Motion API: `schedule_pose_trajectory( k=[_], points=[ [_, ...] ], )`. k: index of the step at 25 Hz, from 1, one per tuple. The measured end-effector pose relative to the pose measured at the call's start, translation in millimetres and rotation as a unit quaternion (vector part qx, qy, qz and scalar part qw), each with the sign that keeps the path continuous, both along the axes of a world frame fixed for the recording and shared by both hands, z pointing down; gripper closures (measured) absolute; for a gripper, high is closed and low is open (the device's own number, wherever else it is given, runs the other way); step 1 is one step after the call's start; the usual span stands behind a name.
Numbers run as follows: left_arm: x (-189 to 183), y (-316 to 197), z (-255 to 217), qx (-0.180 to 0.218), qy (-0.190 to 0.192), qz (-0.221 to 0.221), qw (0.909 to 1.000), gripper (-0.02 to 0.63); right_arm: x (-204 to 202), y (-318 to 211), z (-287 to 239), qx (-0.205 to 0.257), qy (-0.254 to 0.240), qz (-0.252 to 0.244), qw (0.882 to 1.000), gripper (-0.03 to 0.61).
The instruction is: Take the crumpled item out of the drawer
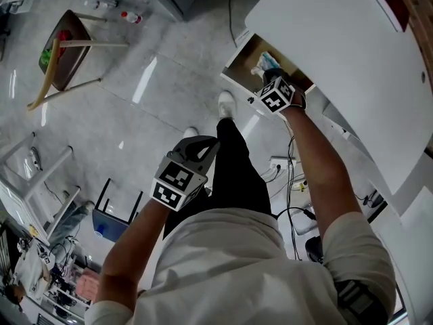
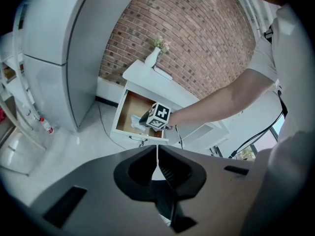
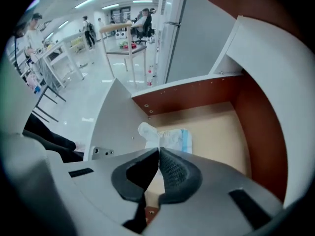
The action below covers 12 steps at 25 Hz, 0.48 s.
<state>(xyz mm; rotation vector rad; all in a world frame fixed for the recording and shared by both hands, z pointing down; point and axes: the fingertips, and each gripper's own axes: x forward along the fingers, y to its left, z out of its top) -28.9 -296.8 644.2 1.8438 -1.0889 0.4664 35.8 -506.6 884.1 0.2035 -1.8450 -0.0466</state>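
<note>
The drawer (image 1: 238, 68) of a white cabinet stands pulled open, its wooden floor (image 3: 216, 132) showing. A crumpled white and blue item (image 3: 166, 136) lies on that floor near the front left; it also shows as the item (image 1: 266, 62) and the item (image 2: 135, 122). My right gripper (image 3: 159, 149) is over the drawer, jaws shut, tips at the item's near edge; whether they pinch it is hidden. The right gripper (image 1: 270, 74) reaches in from the front. My left gripper (image 1: 212, 145) hangs back over the floor, shut and empty, as the left gripper (image 2: 157, 150) view confirms.
The white cabinet top (image 1: 338, 39) overhangs the drawer on the right and carries a white vase (image 2: 152, 58) before a brick wall (image 2: 197, 33). Cables (image 1: 291, 175) lie on the floor beside my legs. A wooden-legged chair (image 1: 64, 53) and a bottle (image 1: 132, 17) stand farther left.
</note>
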Motion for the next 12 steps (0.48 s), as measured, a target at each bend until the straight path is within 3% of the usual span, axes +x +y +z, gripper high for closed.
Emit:
schedule_pose_trajectory(
  k=[12],
  points=[
    [-27.0, 54.8, -70.6, 0.053, -0.002, 0.009, 0.9986, 0.588, -1.9, 70.6, -134.5, 0.014, -0.045, 0.027, 0.999, 0.549]
  ],
)
